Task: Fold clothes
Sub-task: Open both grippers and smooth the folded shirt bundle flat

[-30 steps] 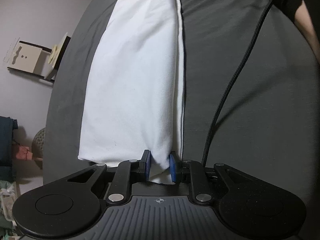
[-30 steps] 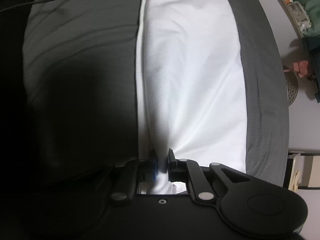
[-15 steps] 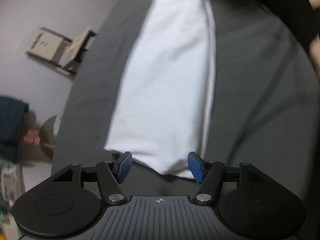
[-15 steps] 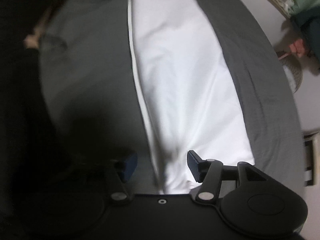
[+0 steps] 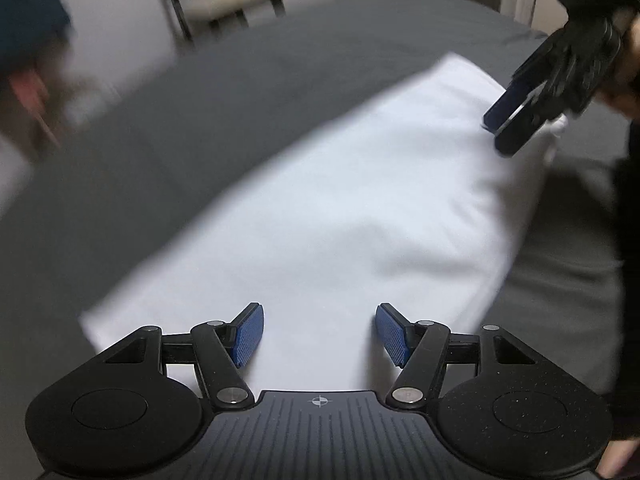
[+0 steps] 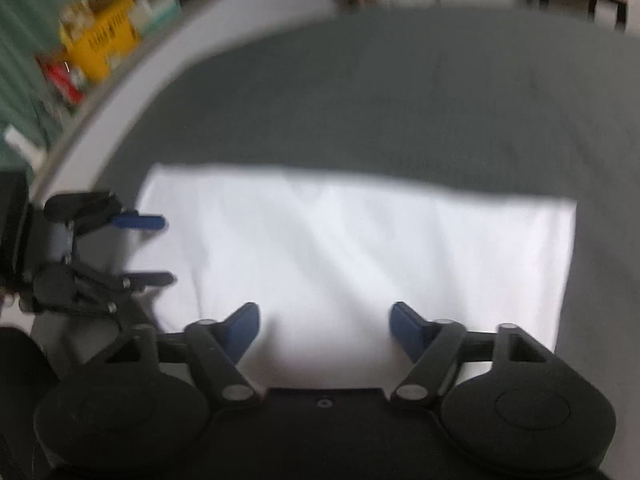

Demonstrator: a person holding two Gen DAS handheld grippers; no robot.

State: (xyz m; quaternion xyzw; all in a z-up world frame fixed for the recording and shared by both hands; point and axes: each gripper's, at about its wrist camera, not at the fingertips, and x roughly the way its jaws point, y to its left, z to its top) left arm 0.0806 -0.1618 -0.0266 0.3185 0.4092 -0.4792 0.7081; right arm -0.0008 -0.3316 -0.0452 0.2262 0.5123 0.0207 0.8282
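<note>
While both frames are motion-blurred, we can still read the poses: left gripper sits low at bottom centre of its view, blue pads spread wide, released, nothing between them, pointing along the folded white cloth garment. That garment lies flat on the dark grey bed sheet, running from lower left to upper right of the frame. Right gripper is likewise released, pads apart over the near edge of the garment. We see it too at upper right of the left view, angled down at the far end of the cloth; contact unclear. Left gripper shows at mid left of the right view. Yellow box, upper left, carries print too blurred to read.
</note>
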